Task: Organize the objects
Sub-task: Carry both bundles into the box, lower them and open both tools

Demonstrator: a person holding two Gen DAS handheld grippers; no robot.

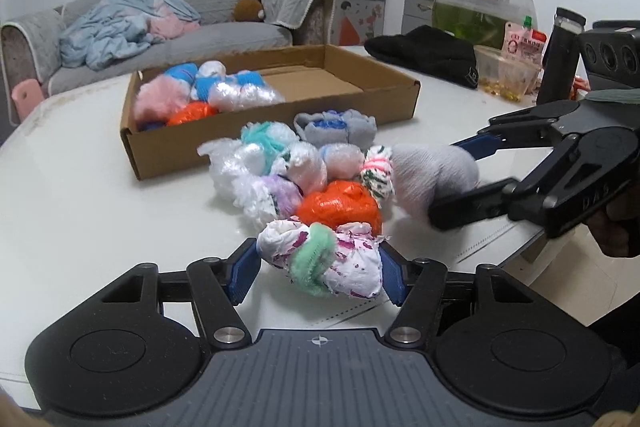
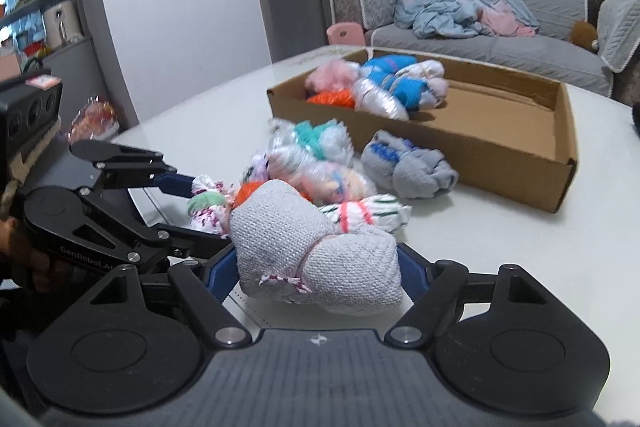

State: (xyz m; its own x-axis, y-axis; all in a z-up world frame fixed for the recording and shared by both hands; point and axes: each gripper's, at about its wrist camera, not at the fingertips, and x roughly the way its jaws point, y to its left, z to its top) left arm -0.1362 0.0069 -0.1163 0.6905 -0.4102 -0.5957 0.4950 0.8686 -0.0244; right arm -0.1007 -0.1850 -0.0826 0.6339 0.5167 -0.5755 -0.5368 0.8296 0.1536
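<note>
Left gripper (image 1: 318, 273) clamps floral bundle (image 1: 320, 259) | right gripper (image 2: 318, 267) clamps grey bundle (image 2: 316, 251) | carry both high (clear pile) to box (image 1: 372, 67), 11 o'clock.

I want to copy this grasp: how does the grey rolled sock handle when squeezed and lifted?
The grey rolled sock bulges between the right hand-held gripper fingers, so probably soft. Knit fabric likely grips, not slips. Probably light.
</note>
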